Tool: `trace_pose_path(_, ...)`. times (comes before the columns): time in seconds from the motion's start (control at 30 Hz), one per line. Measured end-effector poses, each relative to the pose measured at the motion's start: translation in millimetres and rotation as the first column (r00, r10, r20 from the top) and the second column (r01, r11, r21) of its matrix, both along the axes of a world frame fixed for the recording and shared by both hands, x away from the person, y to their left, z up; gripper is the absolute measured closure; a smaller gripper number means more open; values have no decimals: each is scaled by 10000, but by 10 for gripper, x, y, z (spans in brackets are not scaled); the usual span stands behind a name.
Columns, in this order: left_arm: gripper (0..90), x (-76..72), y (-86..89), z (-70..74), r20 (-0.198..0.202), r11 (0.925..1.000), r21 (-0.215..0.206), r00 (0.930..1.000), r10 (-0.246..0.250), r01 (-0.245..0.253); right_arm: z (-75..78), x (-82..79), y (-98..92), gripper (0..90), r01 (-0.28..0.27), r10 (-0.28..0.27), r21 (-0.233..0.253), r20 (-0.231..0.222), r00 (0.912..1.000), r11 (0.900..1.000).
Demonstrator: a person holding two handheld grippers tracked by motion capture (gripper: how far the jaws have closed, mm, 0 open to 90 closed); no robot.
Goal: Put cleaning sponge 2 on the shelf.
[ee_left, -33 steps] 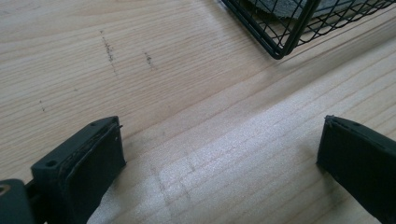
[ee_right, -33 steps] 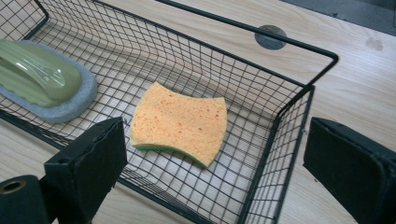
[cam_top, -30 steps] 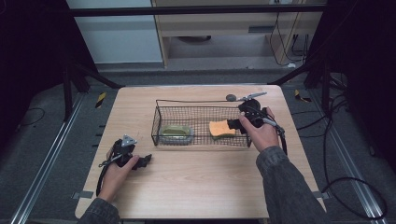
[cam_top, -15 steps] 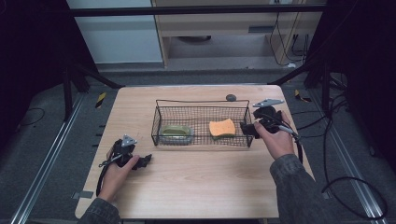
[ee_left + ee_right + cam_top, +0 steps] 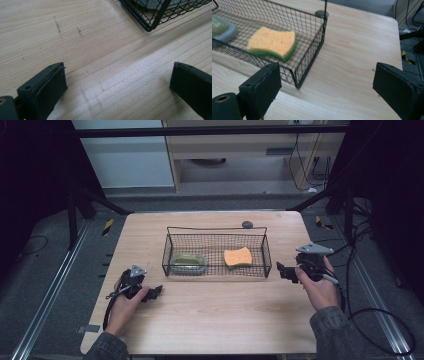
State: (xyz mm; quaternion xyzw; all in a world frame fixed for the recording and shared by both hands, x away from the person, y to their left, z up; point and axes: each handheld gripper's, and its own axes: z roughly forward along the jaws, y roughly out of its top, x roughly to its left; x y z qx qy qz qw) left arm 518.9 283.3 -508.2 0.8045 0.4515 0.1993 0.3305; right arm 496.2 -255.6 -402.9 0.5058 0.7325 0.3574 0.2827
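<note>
Sponge (image 5: pixel 238 256) lies in basket (image 5: pixel 216 271), right of soap dish (image 5: pixel 188 264).

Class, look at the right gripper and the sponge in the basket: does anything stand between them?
Yes. The sponge lies inside the wire basket, and the basket's near-right corner and end wall stand between it and the open right gripper. A straight reach meets the mesh; the basket's top is open.
</note>
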Motion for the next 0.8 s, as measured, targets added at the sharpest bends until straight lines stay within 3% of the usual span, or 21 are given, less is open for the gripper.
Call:
trace_pose_path(0.23, 0, 0, 0, 1, -4, 10000, 9, 10000, 9, -9, -334, -165, -221, 88, 422, -413, 252, -367, 9985, 9988)
trace_pose_path(0.33, 0, 0, 0, 1, -3, 10000, 9, 10000, 10, -10, -545, -192, -290, 87, 627, -599, 412, -666, 9960, 9972)
trace_pose_path(0.6, 0, 8, 0, 0, -18, 10000, -1, 10000, -25, 25, -996, -58, -394, 87, 1248, -1156, 707, -1226, 9857, 9897)
trace_pose_path(0.67, 0, 9, 0, 0, -17, 10000, -3, 10000, -24, 24, -1058, -32, -402, 85, 1342, -1215, 914, -1321, 9838, 9867)
trace_pose_path(0.8, 0, 15, -3, -2, -15, 10000, -48, 10000, -9, 9, -1086, 0, -390, 72, 1246, -1152, 659, -1302, 9848, 9900)
